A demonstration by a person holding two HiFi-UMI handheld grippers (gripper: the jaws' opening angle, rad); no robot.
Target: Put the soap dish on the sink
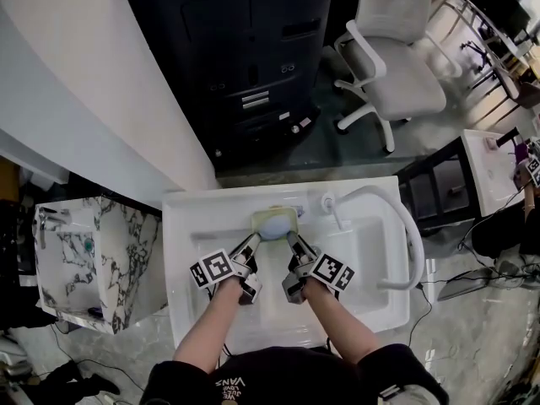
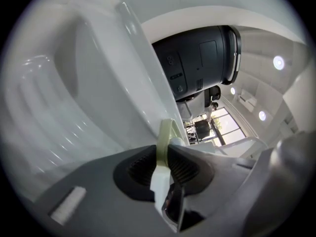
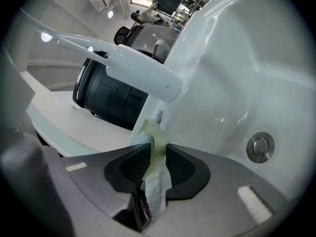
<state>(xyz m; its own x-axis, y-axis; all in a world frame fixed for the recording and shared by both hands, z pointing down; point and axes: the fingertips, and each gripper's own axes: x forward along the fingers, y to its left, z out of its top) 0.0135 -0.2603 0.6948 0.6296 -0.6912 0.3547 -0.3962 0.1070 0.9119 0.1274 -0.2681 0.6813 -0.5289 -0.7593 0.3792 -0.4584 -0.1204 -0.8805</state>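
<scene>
Soap dish (image 1: 274, 223): pale green, at the back ledge of the white sink (image 1: 187, 226), 12 o'clock of the basin. Low over the ledge or already resting on it; cannot tell contact from any view. Pinched edge-on at both ends: left gripper (image 1: 253, 241) clamped on the rim at 7 o'clock, right gripper (image 1: 293, 241) clamped on the rim at 5 o'clock, ribbed pads pressing either side of the thin wall. Faucet (image 1: 384, 197) base just beside the dish at 3 o'clock, spout arching over the basin. Judged: carry done, placement nearly so. Left to do: seat flat, release both grips, back away without dragging.
</scene>
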